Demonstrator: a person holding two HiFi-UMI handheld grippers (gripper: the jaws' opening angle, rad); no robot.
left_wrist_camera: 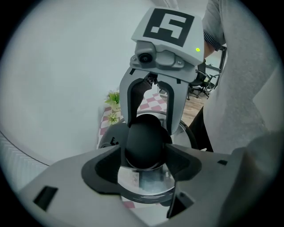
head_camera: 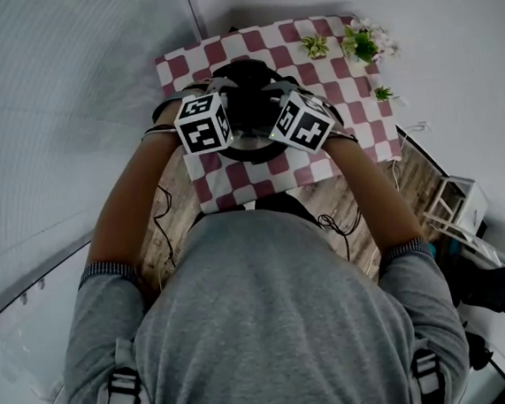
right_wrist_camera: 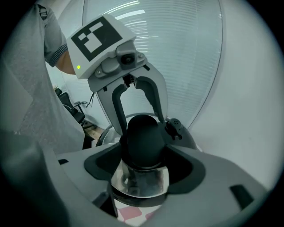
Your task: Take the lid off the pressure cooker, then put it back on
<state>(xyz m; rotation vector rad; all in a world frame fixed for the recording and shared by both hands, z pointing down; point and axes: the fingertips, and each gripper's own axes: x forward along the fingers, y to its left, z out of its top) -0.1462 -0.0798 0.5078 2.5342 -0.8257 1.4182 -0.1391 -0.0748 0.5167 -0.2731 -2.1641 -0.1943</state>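
The pressure cooker point(head_camera: 246, 153) stands on a table with a red-and-white checked cloth point(head_camera: 311, 71). Its lid point(left_wrist_camera: 148, 184) is on the pot and has a black round knob point(left_wrist_camera: 144, 139) in the middle. My left gripper point(left_wrist_camera: 145, 162) and right gripper point(right_wrist_camera: 143, 166) come at the knob point(right_wrist_camera: 142, 139) from opposite sides, both tilted steeply down. Each has its jaws open with the knob between them, the pads close beside it. In the head view the left gripper point(head_camera: 230, 110) and right gripper point(head_camera: 269, 111) hide most of the lid. A small black valve point(right_wrist_camera: 174, 128) sits on the lid.
Small potted plants point(head_camera: 363, 42) stand at the table's far right corner, and another plant point(head_camera: 315, 45) is nearby. A white wall runs behind and to the left. A white rack point(head_camera: 456, 208) and cables lie on the wooden floor at the right.
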